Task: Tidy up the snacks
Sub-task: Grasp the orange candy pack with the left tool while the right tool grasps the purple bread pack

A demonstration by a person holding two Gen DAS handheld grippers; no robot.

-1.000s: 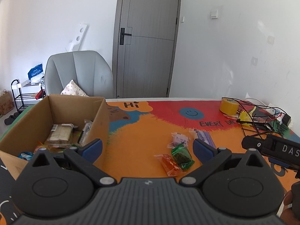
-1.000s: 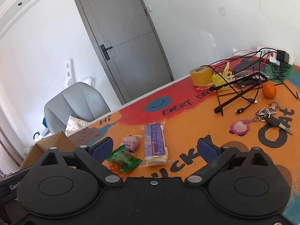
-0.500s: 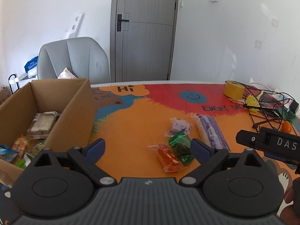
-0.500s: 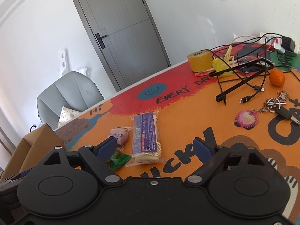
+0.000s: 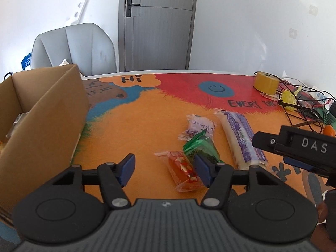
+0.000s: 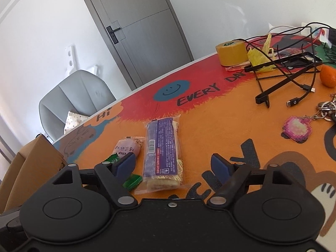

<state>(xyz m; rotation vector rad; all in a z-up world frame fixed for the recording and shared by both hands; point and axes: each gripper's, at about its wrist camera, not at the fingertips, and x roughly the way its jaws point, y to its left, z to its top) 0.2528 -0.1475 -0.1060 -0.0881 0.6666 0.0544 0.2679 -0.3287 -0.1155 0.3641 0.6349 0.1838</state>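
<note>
1. Here, left gripper spread wide in the lower middle of the left wrist view, holding nothing; blue pads low over the orange mat, the right-hand pad just in front of the green packet and the orange packet; contact impossible to judge.
2. Right gripper likewise wide open and empty, low in the right wrist view, with the near end of the long purple packet between its pads.
3. Toward the left of that same view, small pink packet just beside the purple one, a corner of green wrapper peeking out by the left pad.
4. At the left edge of the left wrist view, cardboard box standing open on the mat; a wrapped snack partly visible inside, the rest hidden behind the box wall.
5. In the middle right of the left wrist view, all four packets out on the mat, well apart from the box.
6. In the upper right, yellow tape roll and tangled black cables.
</note>
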